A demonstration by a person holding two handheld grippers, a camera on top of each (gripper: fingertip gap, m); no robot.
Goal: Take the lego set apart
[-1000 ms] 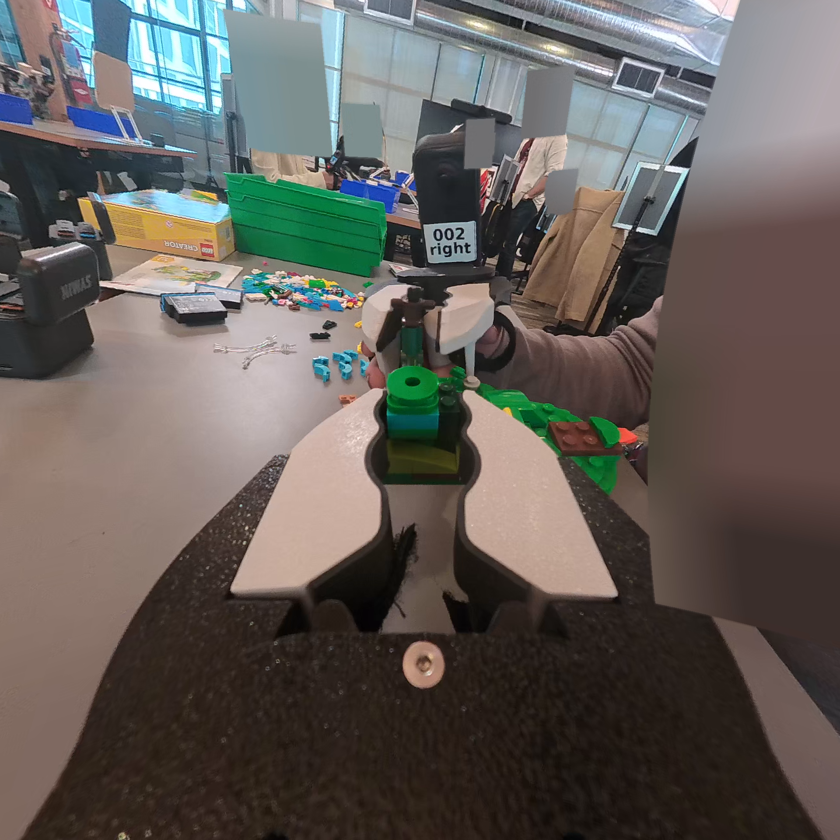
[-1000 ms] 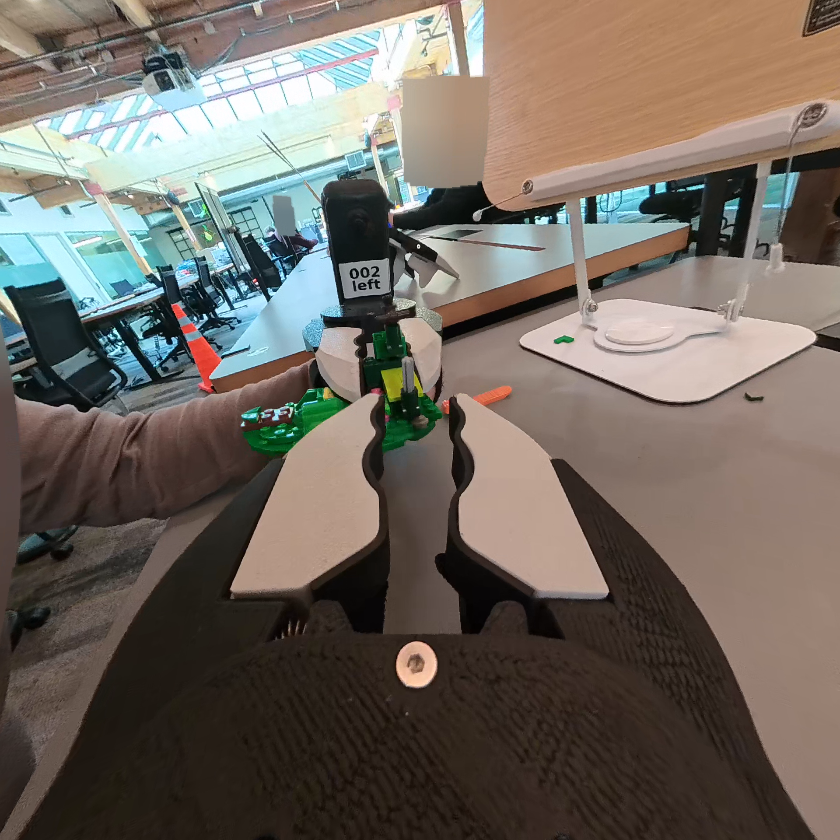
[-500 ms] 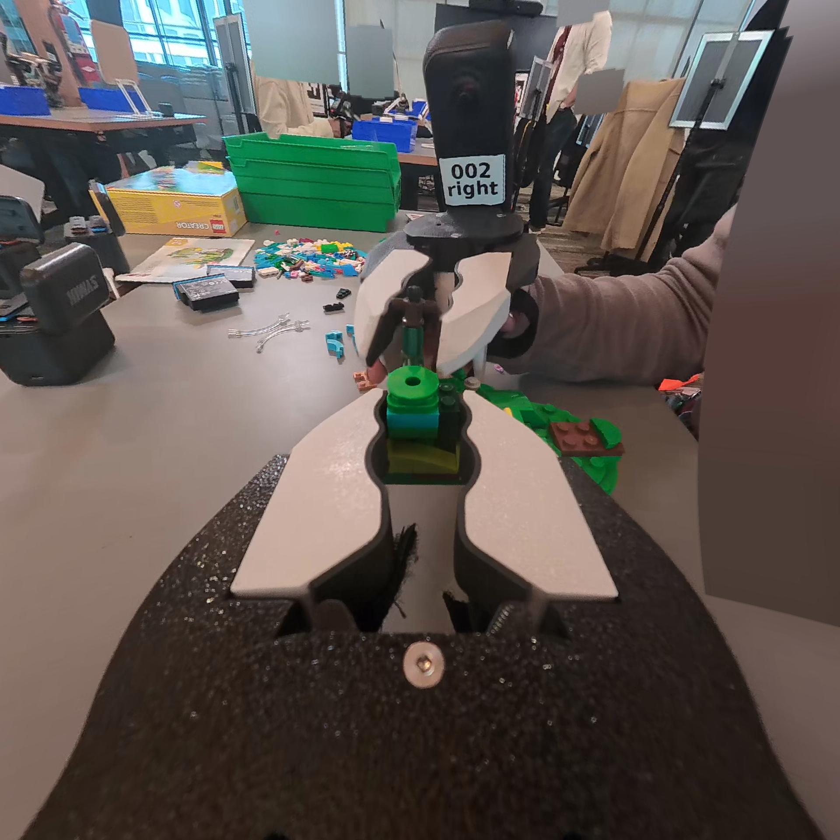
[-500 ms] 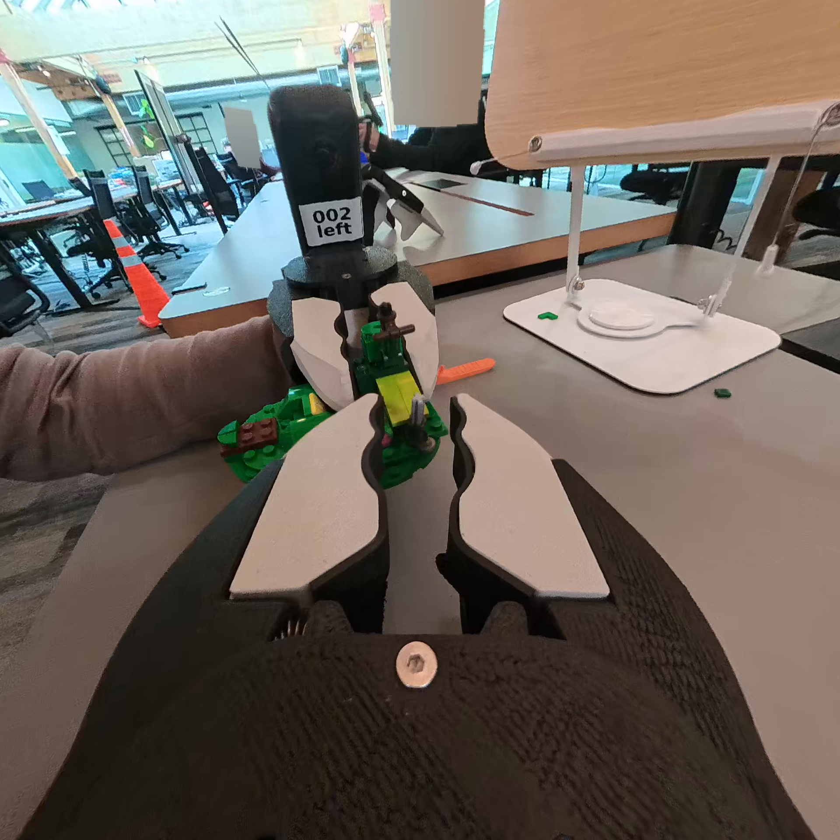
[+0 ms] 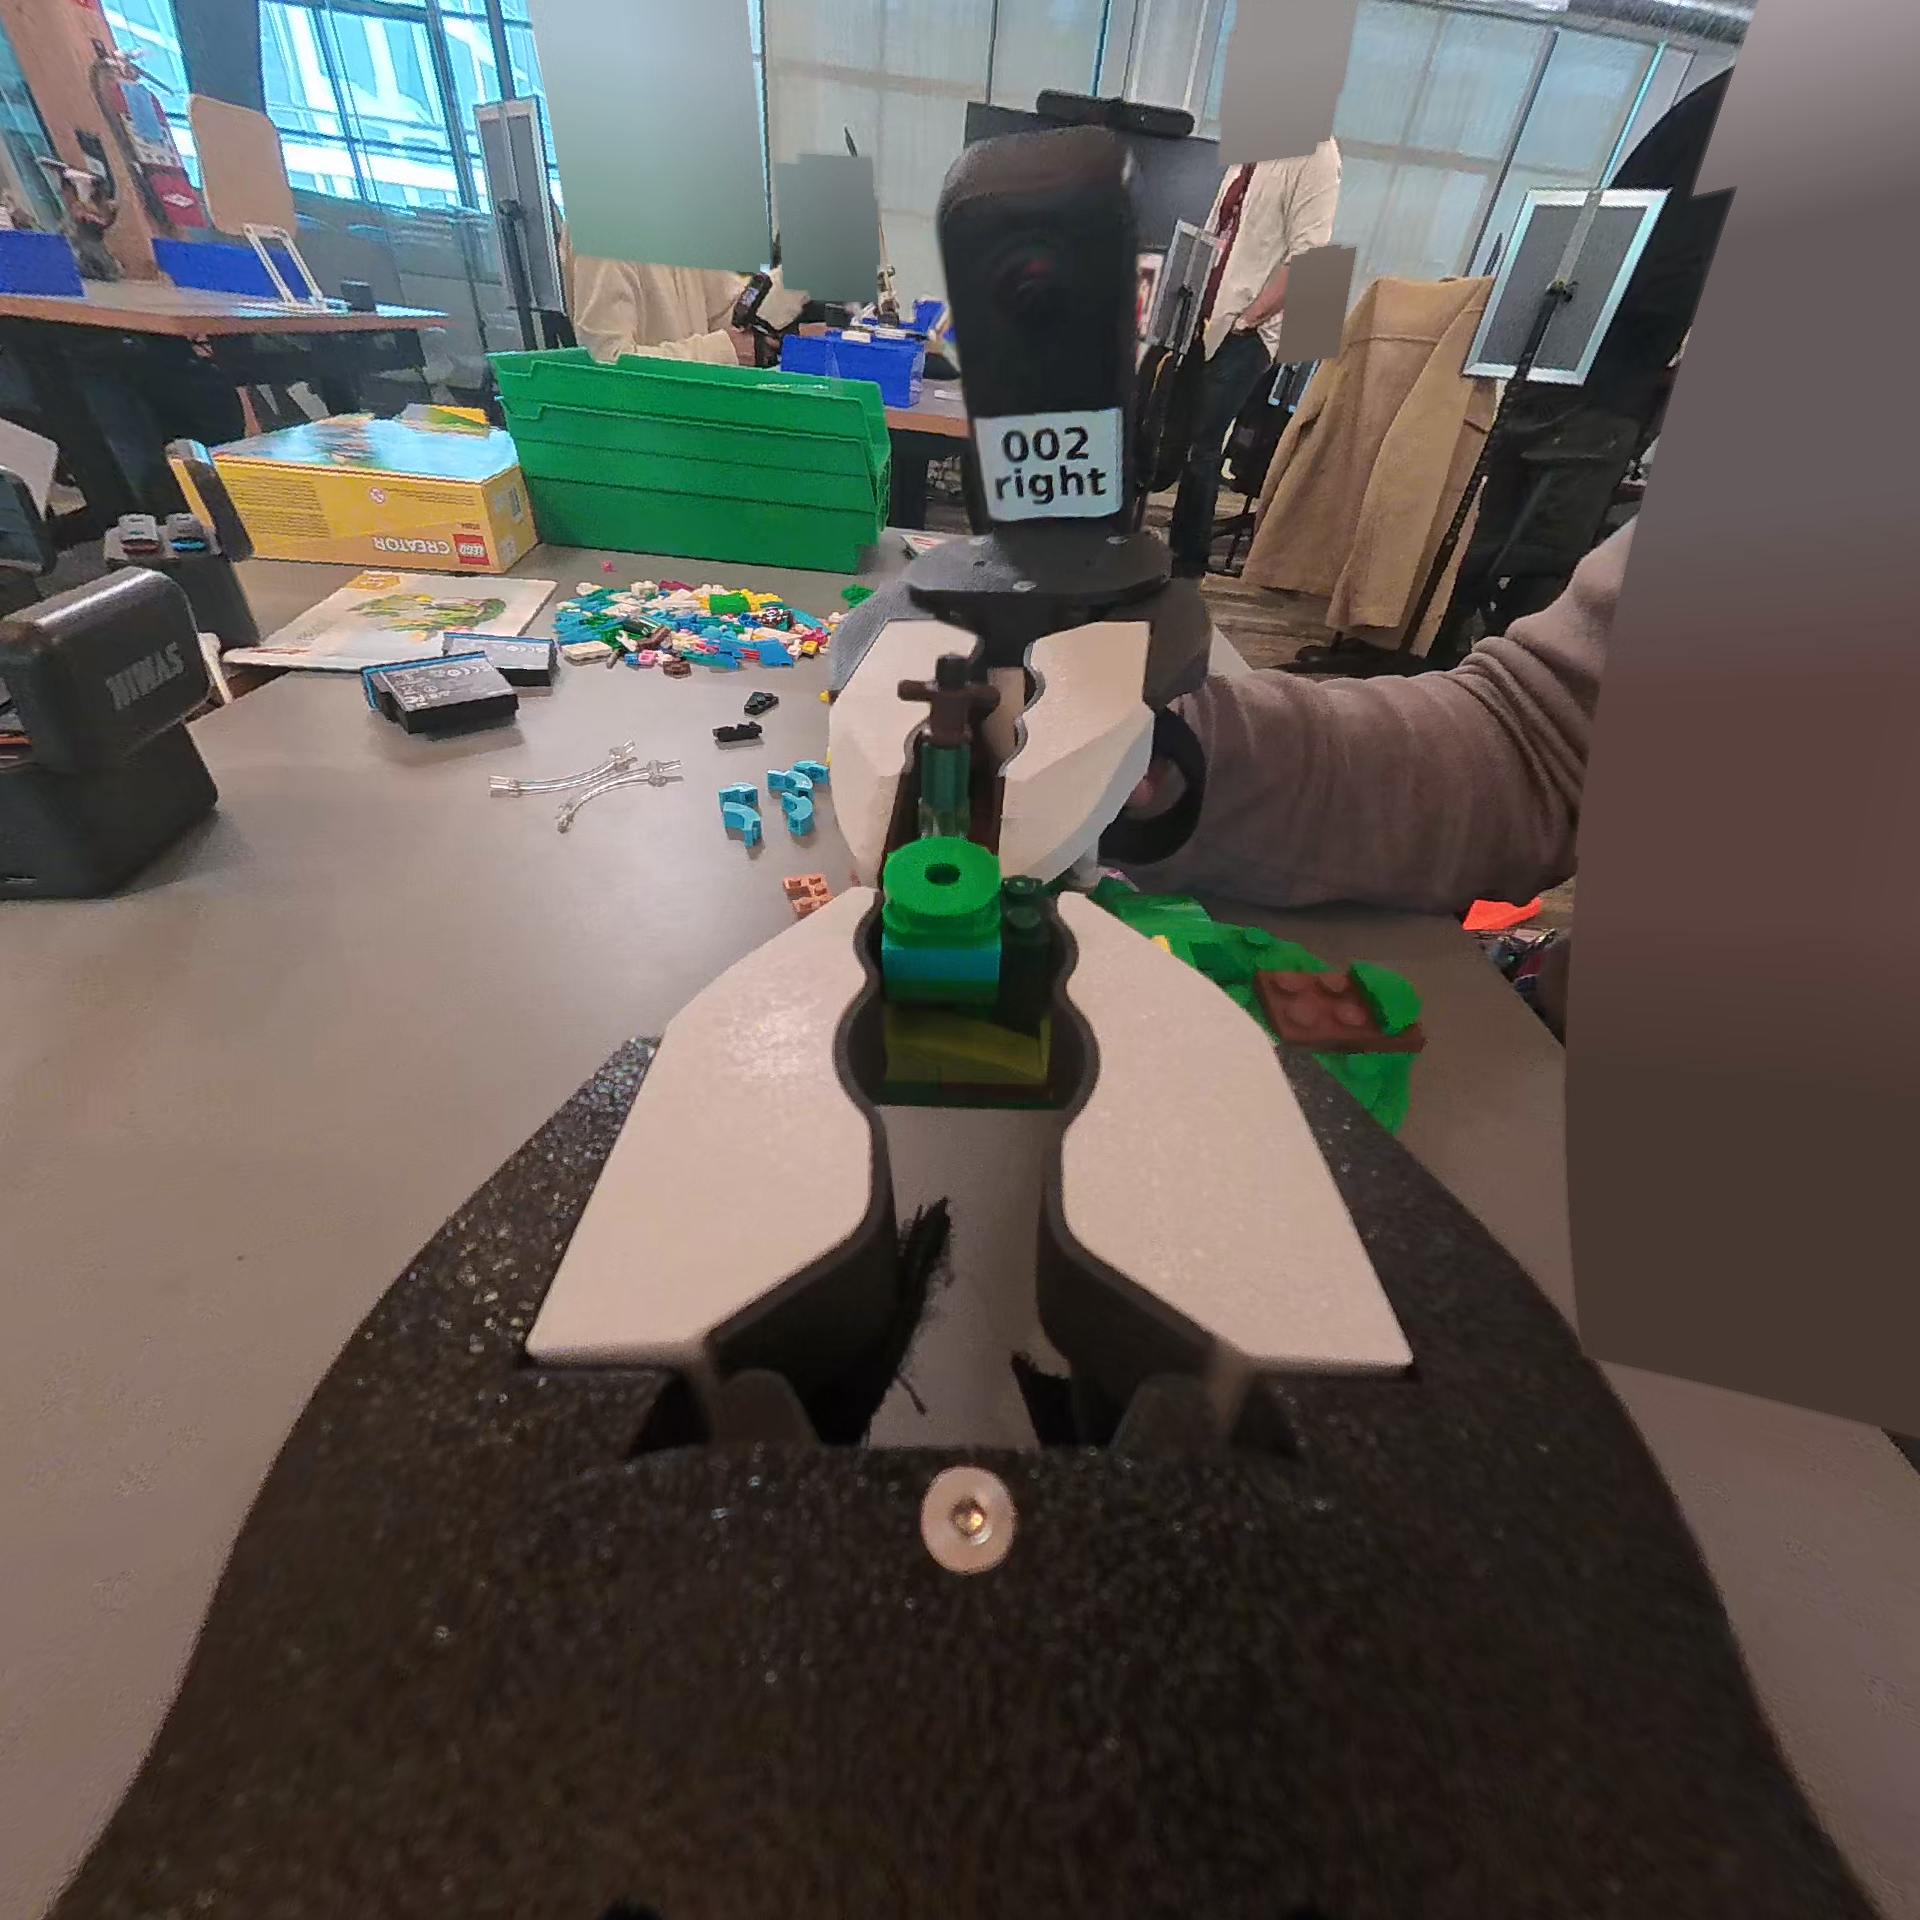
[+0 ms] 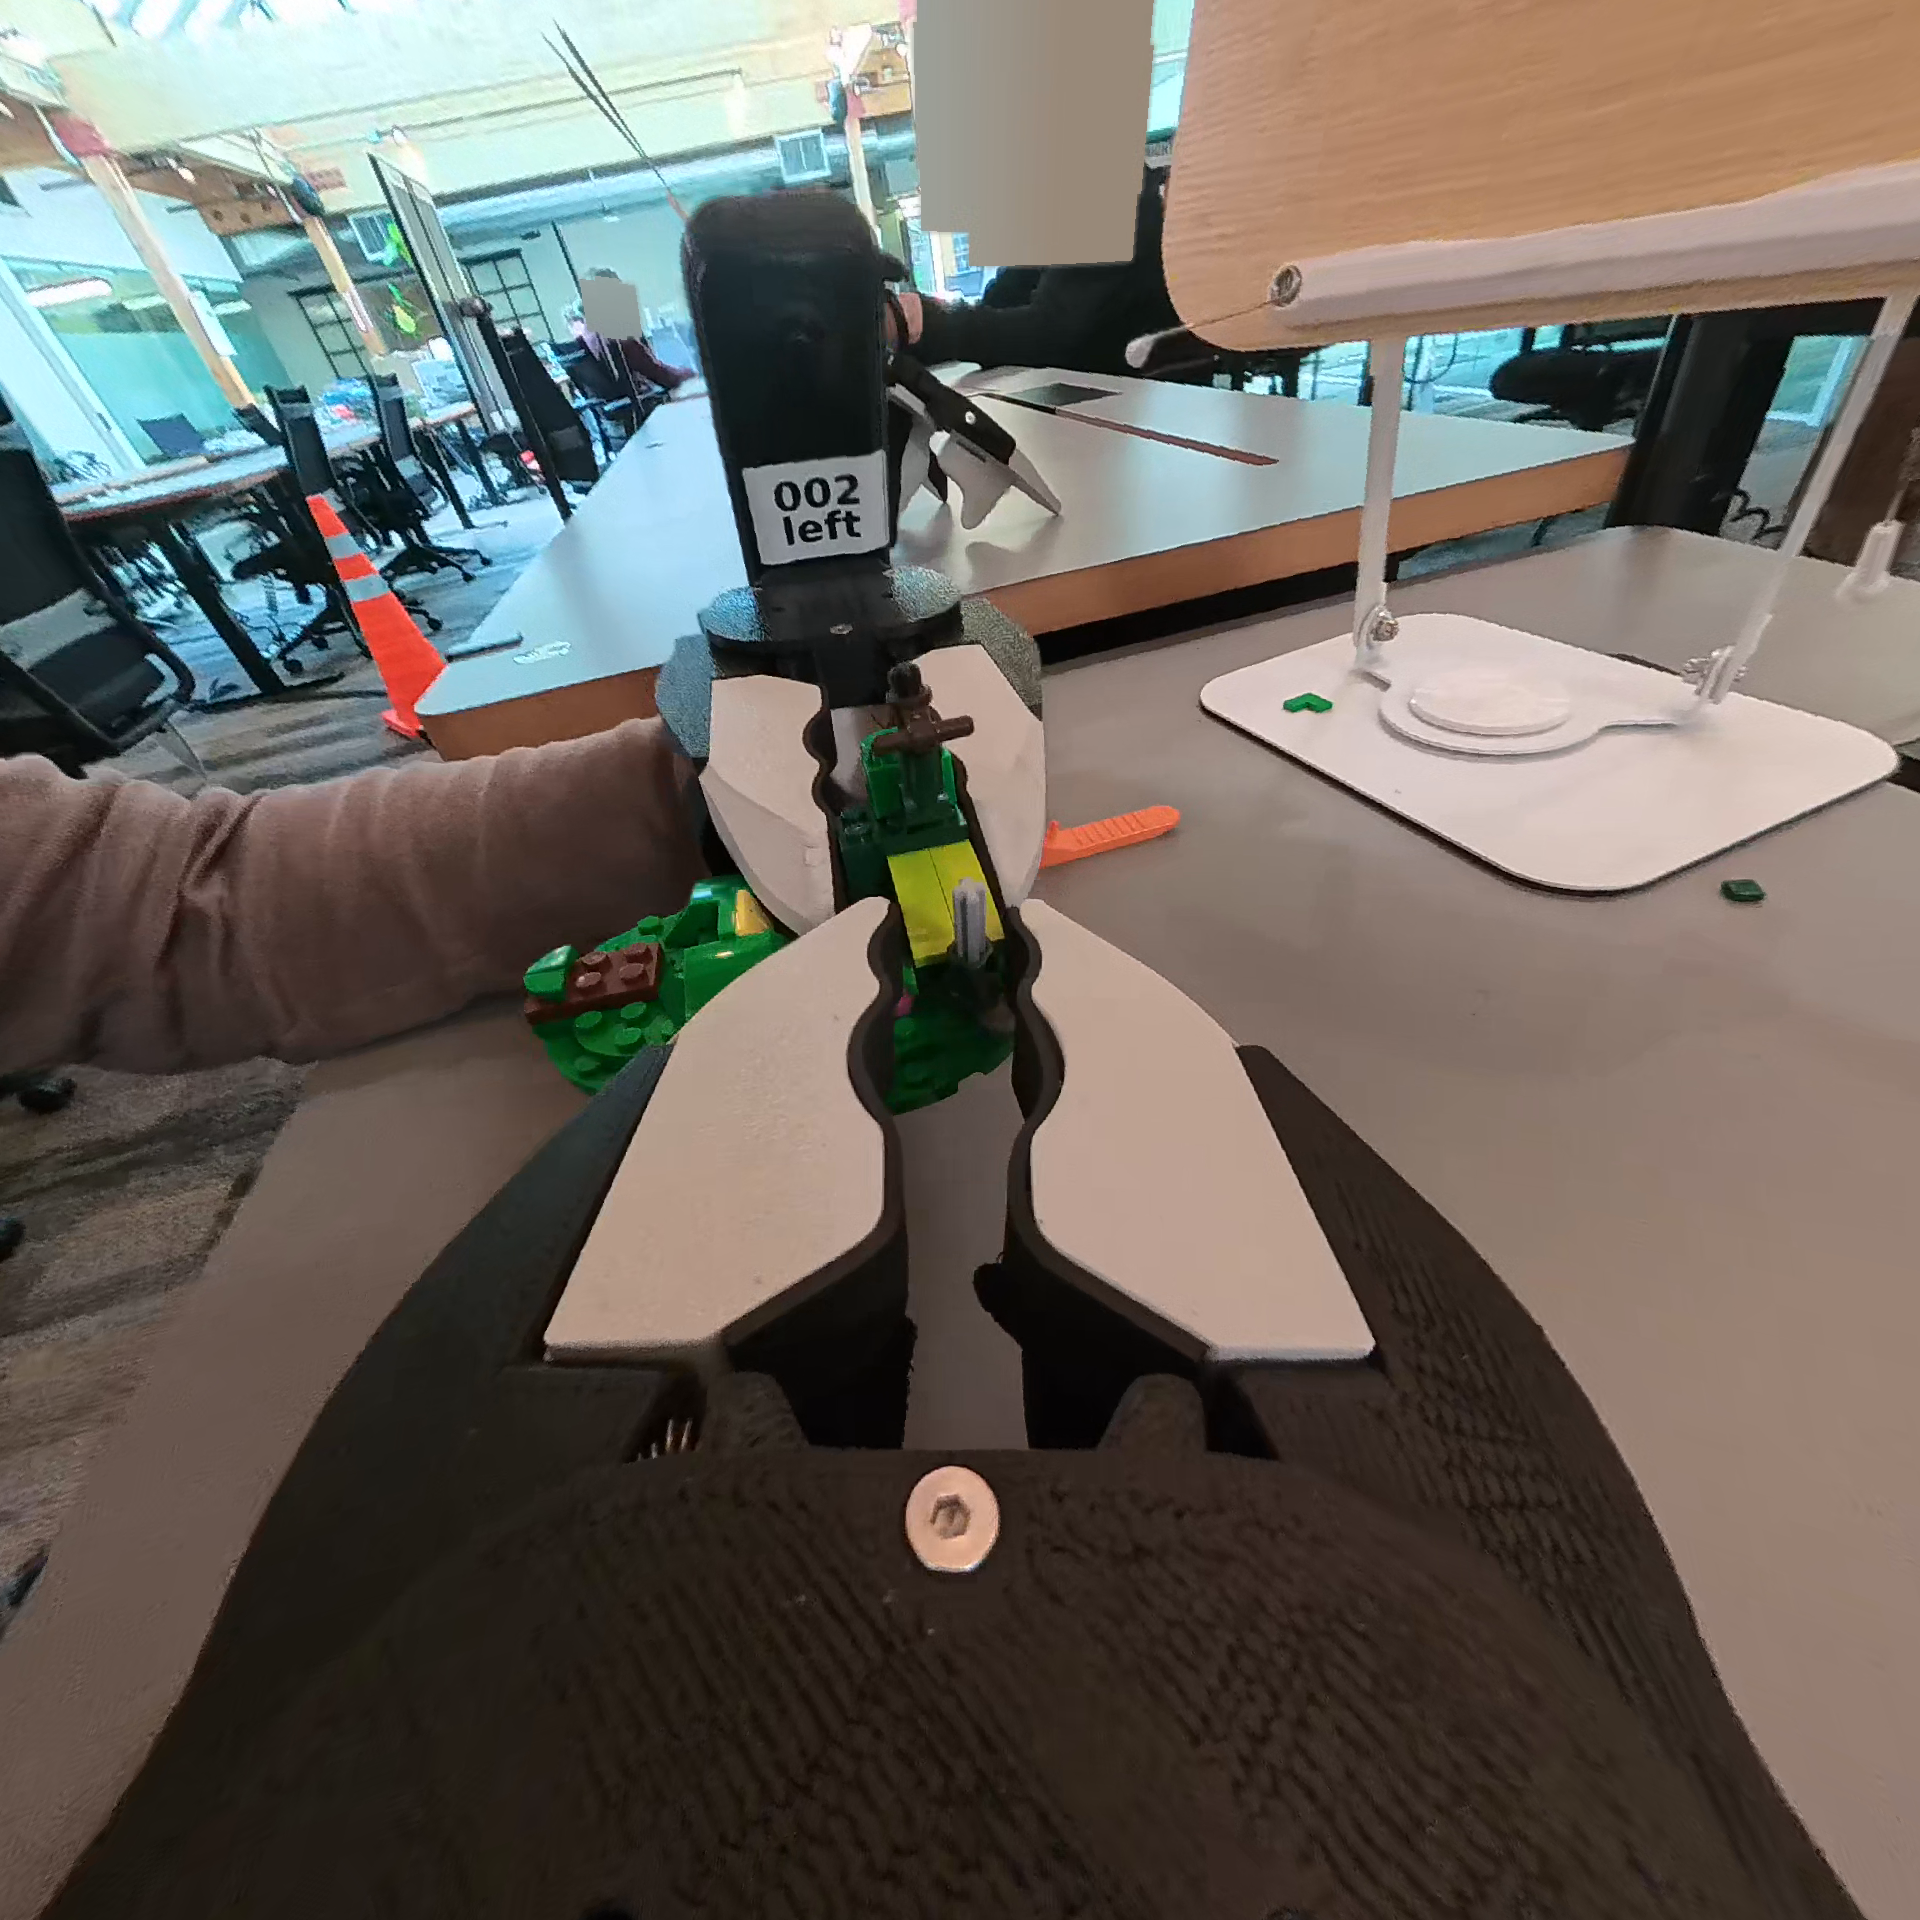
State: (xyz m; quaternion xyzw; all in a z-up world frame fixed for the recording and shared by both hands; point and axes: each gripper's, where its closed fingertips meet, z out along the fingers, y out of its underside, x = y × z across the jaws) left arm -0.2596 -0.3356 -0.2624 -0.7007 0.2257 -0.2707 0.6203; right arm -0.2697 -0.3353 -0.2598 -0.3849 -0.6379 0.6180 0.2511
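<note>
The lego set (image 5: 966, 977) sits on the grey table (image 5: 364, 1039) between the 2 grippers, its green base plate (image 6: 623, 1029) flat on the surface with a small brown plate (image 5: 1335, 1010) on one lobe; the left gripper (image 5: 971, 940) is pinched on the stacked core of the model, fingers pressed against the green round piece (image 5: 940, 899), the blue brick under it and the lime slope at the bottom; the right gripper (image 6: 951, 940) faces it from the far side, its fingers parted by a narrow gap around the lime slope and a small grey peg (image 6: 971, 920), and whether they actually touch those pieces I cannot tell; a thin brown stem with a crossbar (image 6: 920, 727) rises from the top of the stack; the step in hand looks like bracing the model with 1 gripper while the other lines up on a part to pull; the next move probably calls for the right fingers to clamp 1 small part firmly and draw it away while the left holds steady, since a loose hold could drag the whole base; already detached bricks (image 5: 686, 629) lie well apart.
</note>
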